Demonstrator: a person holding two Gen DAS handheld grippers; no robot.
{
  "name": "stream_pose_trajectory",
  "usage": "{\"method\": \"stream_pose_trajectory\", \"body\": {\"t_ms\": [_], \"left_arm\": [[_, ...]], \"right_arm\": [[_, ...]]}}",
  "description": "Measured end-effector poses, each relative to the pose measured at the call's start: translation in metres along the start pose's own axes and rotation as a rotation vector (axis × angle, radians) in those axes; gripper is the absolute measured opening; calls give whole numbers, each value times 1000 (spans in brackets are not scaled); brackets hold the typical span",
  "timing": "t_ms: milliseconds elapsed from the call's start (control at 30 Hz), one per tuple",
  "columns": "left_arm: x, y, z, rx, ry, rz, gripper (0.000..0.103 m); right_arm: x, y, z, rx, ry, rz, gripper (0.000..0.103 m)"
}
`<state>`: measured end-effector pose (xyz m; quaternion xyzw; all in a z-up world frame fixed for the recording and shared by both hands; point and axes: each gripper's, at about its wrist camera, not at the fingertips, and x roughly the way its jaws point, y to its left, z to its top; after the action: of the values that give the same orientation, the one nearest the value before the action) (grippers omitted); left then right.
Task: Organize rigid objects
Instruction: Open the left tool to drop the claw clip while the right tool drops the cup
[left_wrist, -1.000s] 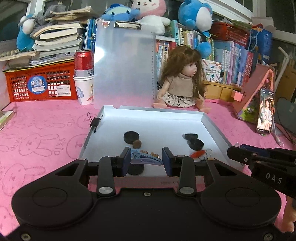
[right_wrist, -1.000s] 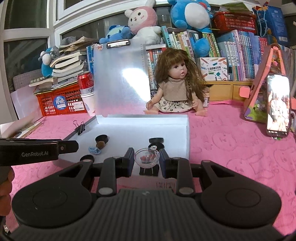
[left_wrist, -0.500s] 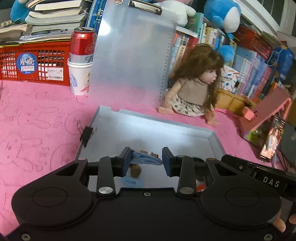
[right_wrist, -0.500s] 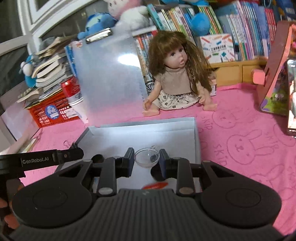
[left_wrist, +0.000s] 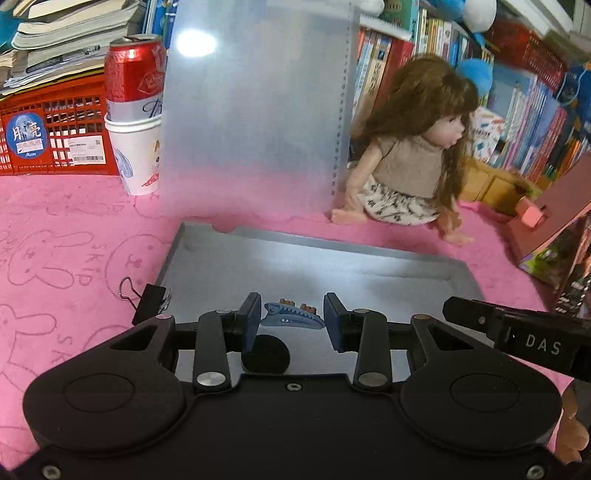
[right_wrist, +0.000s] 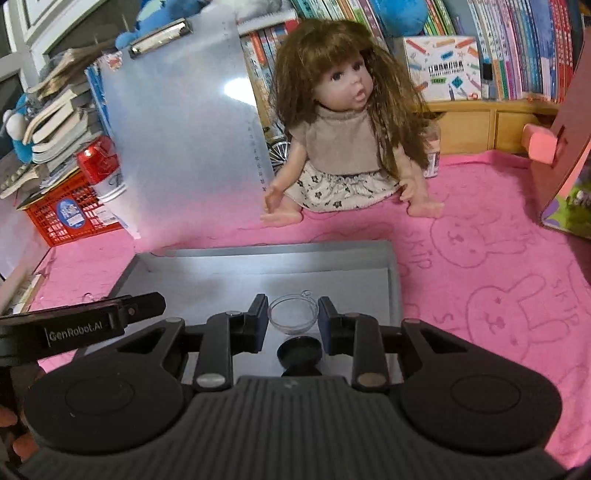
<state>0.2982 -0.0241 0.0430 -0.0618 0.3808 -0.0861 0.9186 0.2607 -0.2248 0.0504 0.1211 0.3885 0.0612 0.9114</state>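
since the frame half a second back, both cameras sit lower and closer over the grey shallow metal tray (left_wrist: 458, 269), and the small loose items seen under the right tool then are out of view.

left gripper (left_wrist: 291, 320): the jaws are closed on a blue plastic toothed hair clip (left_wrist: 291, 318), held by its two ends above the tray's near half. right gripper (right_wrist: 292, 320): the jaws are closed on a clear round plastic cup (right_wrist: 292, 314), rim up, apparently empty, also over the tray.

procedure, as judged: keep squeeze pressure constant; the clip is slim and curved and could pivot between the pads, and the cup wall is smooth, thin and likely slippery. lower each item until it touches the tray floor before releasing. keep the two tools apart; they work side by side.

below the left jaws lies a black round flat disc (left_wrist: 265, 355); below the right jaws lies a black round cap (right_wrist: 299, 350). avoid setting down on either. a black binder clip with wire handles (left_wrist: 147, 302) sits on the tray's left rim. the tray is matte and reflective; it rests on a pink towel with rabbit outlines (right_wrist: 480, 266), soft and napped.
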Motion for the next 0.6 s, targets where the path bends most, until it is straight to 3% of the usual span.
{"method": "stream_pose_trajectory", "body": {"t_ms": [600], "left_arm": [[26, 7, -12, 12, 28, 46, 35]], "right_arm": [[37, 0, -7, -15, 32, -32, 35]]}}
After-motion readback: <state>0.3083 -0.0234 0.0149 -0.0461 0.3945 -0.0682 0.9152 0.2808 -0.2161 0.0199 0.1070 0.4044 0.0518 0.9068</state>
